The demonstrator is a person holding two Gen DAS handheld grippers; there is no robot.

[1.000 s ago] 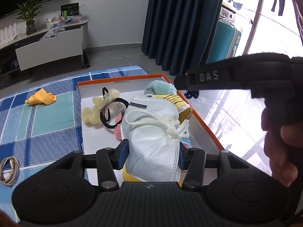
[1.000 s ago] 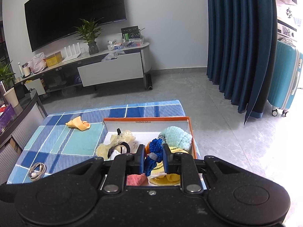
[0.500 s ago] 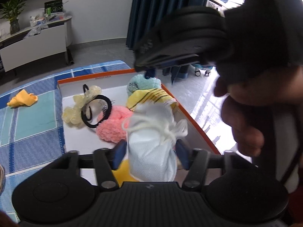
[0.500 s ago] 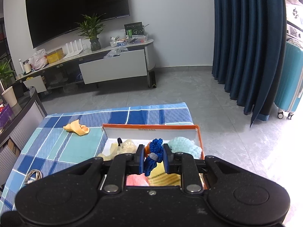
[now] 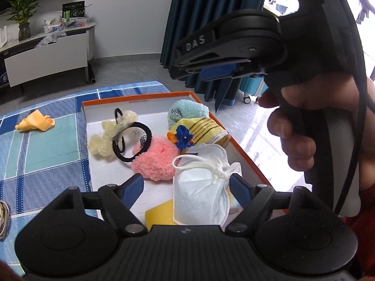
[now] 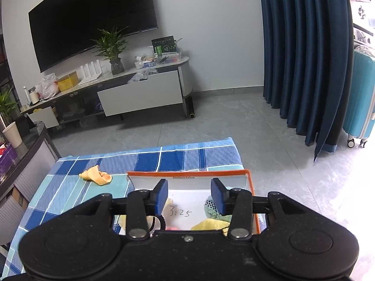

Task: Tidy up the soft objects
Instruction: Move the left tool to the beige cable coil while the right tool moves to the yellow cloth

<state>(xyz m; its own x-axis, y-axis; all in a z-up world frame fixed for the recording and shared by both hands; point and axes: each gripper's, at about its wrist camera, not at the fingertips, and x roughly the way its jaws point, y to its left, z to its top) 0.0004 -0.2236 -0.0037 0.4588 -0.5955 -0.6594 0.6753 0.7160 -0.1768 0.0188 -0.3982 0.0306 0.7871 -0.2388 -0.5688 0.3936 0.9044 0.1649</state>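
An orange-rimmed white box [image 5: 243,149] holds soft items: a pink pompom [image 5: 153,161], a black hair tie [image 5: 131,141], a pale yellow scrunchie [image 5: 103,140], a teal fluffy item [image 5: 187,111], a yellow striped piece [image 5: 201,128] with a blue knitted flower [image 5: 184,138] lying on it. My left gripper [image 5: 186,187] is open above the box's near end; a white face mask [image 5: 199,196] lies loose between its fingers. My right gripper [image 6: 189,195] is open and empty above the box [image 6: 248,175], and also shows at the top of the left wrist view [image 5: 218,72].
The box rests on a blue checked cloth [image 5: 42,145]. A crumpled yellow cloth [image 5: 35,121] lies on it left of the box, also in the right wrist view [image 6: 96,175]. A coiled cable [image 5: 3,217] lies at the left edge. A TV cabinet, curtains and a teal suitcase stand beyond.
My left gripper opened and let go of the face mask, which now lies in the box. My right gripper opened and dropped the blue knitted flower onto the yellow striped piece.
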